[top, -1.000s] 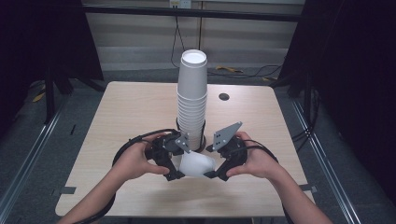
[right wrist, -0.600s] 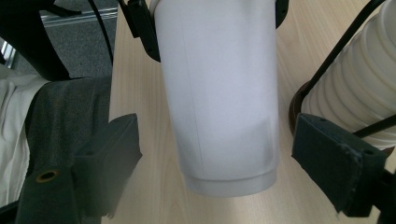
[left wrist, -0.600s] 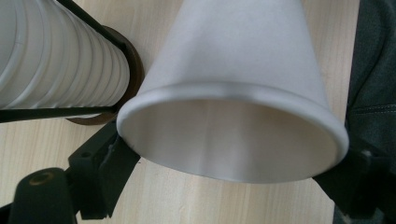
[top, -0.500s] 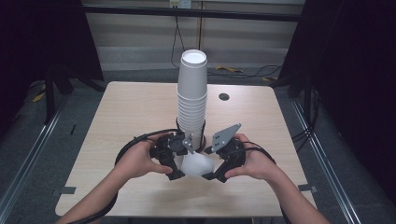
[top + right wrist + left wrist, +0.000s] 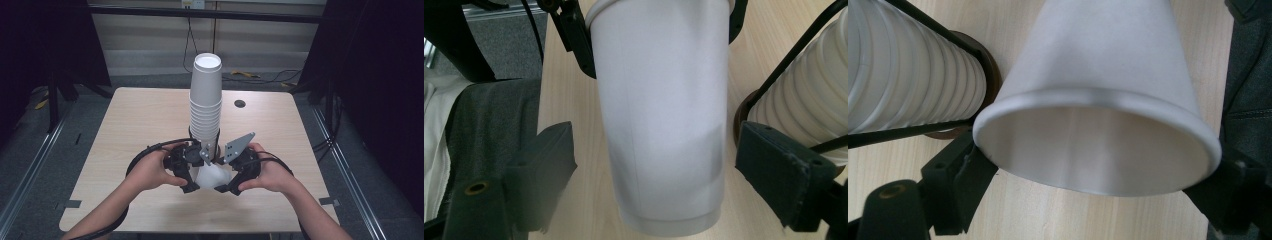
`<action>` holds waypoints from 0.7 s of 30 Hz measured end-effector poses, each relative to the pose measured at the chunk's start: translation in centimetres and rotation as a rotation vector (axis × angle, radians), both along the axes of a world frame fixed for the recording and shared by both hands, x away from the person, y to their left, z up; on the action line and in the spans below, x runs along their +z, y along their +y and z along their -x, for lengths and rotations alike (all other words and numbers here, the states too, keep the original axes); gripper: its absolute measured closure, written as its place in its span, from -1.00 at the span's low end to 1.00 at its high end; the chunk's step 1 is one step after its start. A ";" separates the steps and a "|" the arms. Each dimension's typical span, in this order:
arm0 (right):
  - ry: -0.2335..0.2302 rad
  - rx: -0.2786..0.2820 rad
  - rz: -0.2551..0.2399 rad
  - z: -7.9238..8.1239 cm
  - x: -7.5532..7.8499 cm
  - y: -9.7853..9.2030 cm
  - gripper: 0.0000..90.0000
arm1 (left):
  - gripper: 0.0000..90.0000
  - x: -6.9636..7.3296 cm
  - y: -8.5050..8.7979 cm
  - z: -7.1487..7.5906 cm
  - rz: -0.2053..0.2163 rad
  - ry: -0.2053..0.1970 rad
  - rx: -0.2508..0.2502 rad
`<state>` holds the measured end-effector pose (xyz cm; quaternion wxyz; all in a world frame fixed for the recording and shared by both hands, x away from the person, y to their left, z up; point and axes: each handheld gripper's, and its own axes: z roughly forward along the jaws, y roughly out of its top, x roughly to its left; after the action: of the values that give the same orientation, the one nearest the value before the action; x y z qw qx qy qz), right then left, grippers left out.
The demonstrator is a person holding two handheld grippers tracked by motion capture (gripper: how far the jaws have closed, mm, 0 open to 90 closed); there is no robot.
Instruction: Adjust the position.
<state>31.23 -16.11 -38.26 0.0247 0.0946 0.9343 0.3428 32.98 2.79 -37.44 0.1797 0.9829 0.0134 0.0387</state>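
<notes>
Cup [image 5: 210, 176] base — hidden between hands

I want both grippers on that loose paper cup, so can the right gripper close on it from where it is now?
Probably yes: the paper cup lies between the right gripper's open jaws, nothing between. The left gripper holds its rim end.

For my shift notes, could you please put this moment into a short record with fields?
Table: light wood table
Stack: tall stack of white paper cups, upright in a black wire holder
Single cup: white paper cup lying sideways between both grippers, near the stack's base
Left gripper: left gripper, jaws at the cup's rim, gripping it
Right gripper: right gripper, jaws on either side of the cup's base end, gaps visible
</notes>
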 end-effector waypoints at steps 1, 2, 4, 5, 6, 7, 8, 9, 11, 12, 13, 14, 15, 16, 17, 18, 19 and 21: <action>0.002 -0.001 -0.003 0.0 0.0 0.0 -0.65 | -0.69 0.0 0.0 0.0 -0.001 0.002 0.000; 0.003 -0.001 -0.004 0.0 0.1 0.0 -0.65 | -0.69 0.0 -0.1 0.0 -0.001 0.004 0.001; -0.002 -0.001 0.007 0.1 0.1 0.0 -0.65 | -0.69 0.0 -0.1 0.1 -0.006 0.007 -0.002; -0.007 0.003 0.013 0.0 0.1 0.1 -0.65 | -0.69 -0.1 -0.2 0.1 0.001 0.008 0.005; -0.007 0.008 0.015 0.0 0.2 0.1 -0.64 | -0.69 0.0 -0.2 0.1 -0.008 0.006 -0.004; -0.001 0.006 0.021 0.1 0.2 0.1 -0.64 | -0.69 0.0 -0.2 0.1 -0.009 0.005 -0.007; -0.003 0.007 0.024 0.1 0.2 0.1 -0.64 | -0.69 -0.1 -0.2 0.1 0.002 0.006 0.004; -0.002 0.010 0.027 0.1 0.2 0.1 -0.64 | -0.69 -0.1 -0.2 0.1 0.005 0.007 0.003; 0.001 0.005 0.032 0.1 0.1 0.2 -0.64 | -0.69 -0.1 -0.2 0.1 0.008 0.008 0.005; -0.001 0.008 0.033 0.1 0.1 0.2 -0.64 | -0.69 0.0 -0.2 0.1 0.001 0.004 -0.002; -0.001 0.010 0.032 0.0 0.1 0.2 -0.64 | -0.69 0.0 -0.2 0.1 -0.001 0.006 -0.003; 0.001 0.010 0.035 0.0 0.1 0.2 -0.64 | -0.69 -0.1 -0.2 0.2 0.008 0.007 0.006; 0.005 0.009 0.034 0.0 0.0 0.2 -0.64 | -0.69 -0.1 -0.2 0.2 0.009 0.009 0.006; 0.004 0.012 0.037 0.0 0.0 0.3 -0.64 | -0.69 -0.1 -0.2 0.2 0.009 0.010 0.005; 0.003 0.014 0.040 0.0 0.0 0.3 -0.64 | -0.69 -0.1 -0.2 0.2 0.007 0.006 0.005; 0.008 0.013 0.044 0.0 0.0 0.3 -0.64 | -0.69 -0.1 -0.2 0.1 0.005 0.010 0.005; 0.006 0.013 0.044 0.0 0.0 0.3 -0.64 | -0.69 -0.1 -0.2 0.1 0.005 0.010 0.005; 0.004 0.015 0.049 0.1 0.0 0.4 -0.64 | -0.69 -0.1 -0.2 0.1 0.005 0.010 0.004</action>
<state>31.17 -15.72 -38.23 0.0225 0.0875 0.9432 0.3196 32.83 2.61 -37.54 0.1822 0.9825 0.0165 0.0343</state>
